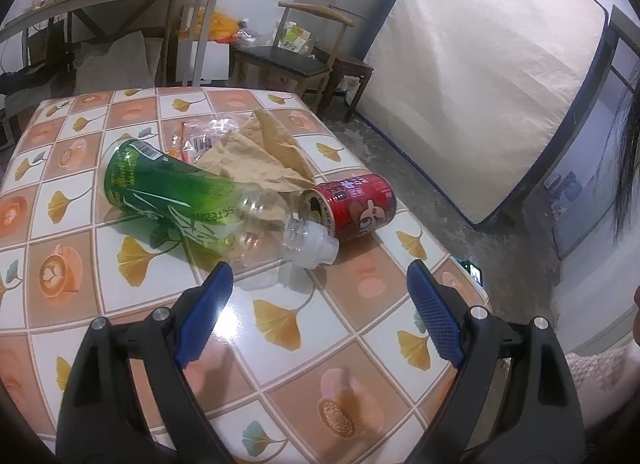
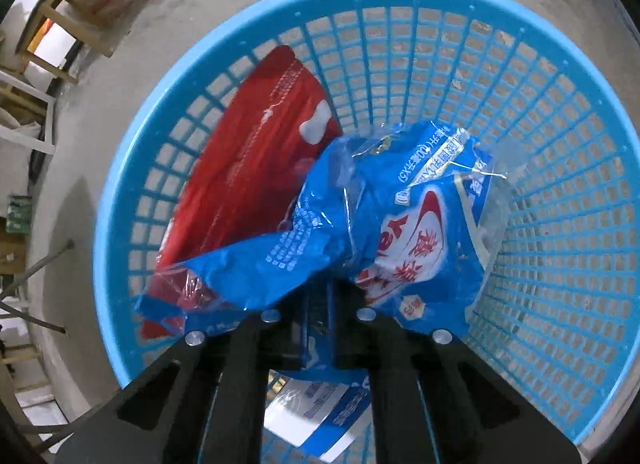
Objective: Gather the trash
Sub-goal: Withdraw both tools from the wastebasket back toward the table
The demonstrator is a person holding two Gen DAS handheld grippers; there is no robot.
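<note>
Apparently ready to drop it, the right claw (image 2: 318,304) hung above the blue mesh basket (image 2: 560,168), clamped on a crumpled blue plastic wrapper (image 2: 360,232); the left claw (image 1: 320,296) gaped empty near the green plastic bottle (image 1: 176,192) on the desk (image 1: 80,304).

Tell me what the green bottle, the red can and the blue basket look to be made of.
Green bottle: thin clear plastic, glossy; you can see through its neck.
Red can: likely metal with a glossy printed surface; the end rim looks metallic.
Blue basket: moulded plastic, smooth and slightly shiny, with open lattice walls.
</note>
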